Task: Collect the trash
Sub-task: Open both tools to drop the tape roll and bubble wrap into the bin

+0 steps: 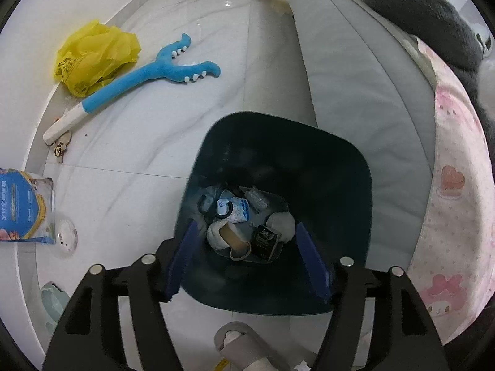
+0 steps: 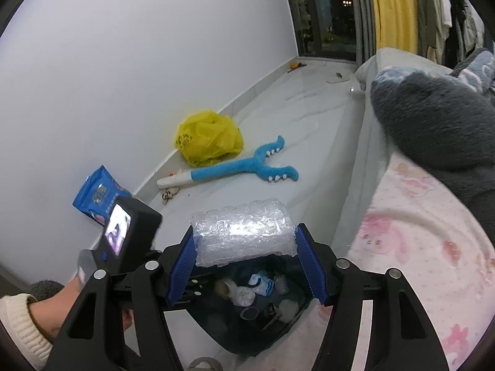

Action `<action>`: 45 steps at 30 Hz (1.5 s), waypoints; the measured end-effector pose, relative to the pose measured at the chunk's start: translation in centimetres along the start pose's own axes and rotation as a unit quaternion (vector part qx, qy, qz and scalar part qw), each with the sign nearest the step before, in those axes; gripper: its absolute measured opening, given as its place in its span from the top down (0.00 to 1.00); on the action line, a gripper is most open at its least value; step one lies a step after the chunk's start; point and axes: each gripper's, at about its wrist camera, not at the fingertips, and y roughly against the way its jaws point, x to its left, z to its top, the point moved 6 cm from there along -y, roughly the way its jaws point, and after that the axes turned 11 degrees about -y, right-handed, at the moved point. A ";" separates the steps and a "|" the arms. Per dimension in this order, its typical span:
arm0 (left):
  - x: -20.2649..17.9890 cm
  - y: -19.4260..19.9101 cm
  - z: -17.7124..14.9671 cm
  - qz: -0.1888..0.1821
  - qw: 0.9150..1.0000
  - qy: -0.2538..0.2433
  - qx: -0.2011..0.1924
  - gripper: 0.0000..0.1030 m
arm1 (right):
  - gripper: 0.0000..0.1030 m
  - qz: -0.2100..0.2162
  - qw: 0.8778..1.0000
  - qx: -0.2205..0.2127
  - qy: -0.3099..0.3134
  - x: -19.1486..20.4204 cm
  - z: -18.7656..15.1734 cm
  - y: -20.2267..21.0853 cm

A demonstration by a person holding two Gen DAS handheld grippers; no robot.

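Note:
A dark teal trash bin (image 1: 324, 167) stands on the white floor beside the sofa, holding a cardboard tube (image 1: 235, 241), tissues and wrappers. My left gripper (image 1: 247, 256) is open and empty, held directly above the bin's opening. My right gripper (image 2: 244, 256) is shut on a roll of clear bubble wrap (image 2: 243, 235), held just above the bin (image 2: 247, 337). A crumpled yellow plastic bag (image 1: 96, 57) lies by the wall; it also shows in the right wrist view (image 2: 208, 137).
A blue plush slingshot toy (image 1: 148, 75) lies on the floor past the bin. A blue pet-food bag (image 1: 23, 205) leans at the wall. The grey sofa (image 1: 355, 77) with a pink blanket (image 1: 458, 201) and dark plush (image 2: 433, 117) is on the right. A grey slipper (image 1: 244, 346) is near.

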 end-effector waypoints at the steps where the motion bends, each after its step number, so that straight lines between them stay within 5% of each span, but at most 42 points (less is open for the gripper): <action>1: 0.2 0.3 0.0 0.001 1.000 0.003 -0.004 0.29 | 0.38 -0.001 1.000 0.005 0.001 0.2 -0.1 -0.5; 20: 4.0 7.6 1.0 0.039 0.991 -0.015 -0.127 0.06 | 0.38 -0.043 0.992 0.122 0.005 2.1 -4.2 -10.1; 34: 2.6 15.6 2.2 0.052 0.966 -0.030 -0.252 0.04 | 0.35 -0.081 0.982 0.167 0.032 2.2 -7.2 -12.6; 45: -1.1 19.3 1.1 0.066 0.950 -0.056 -0.300 0.03 | 0.16 -0.092 0.982 0.157 0.042 2.5 -7.0 -11.1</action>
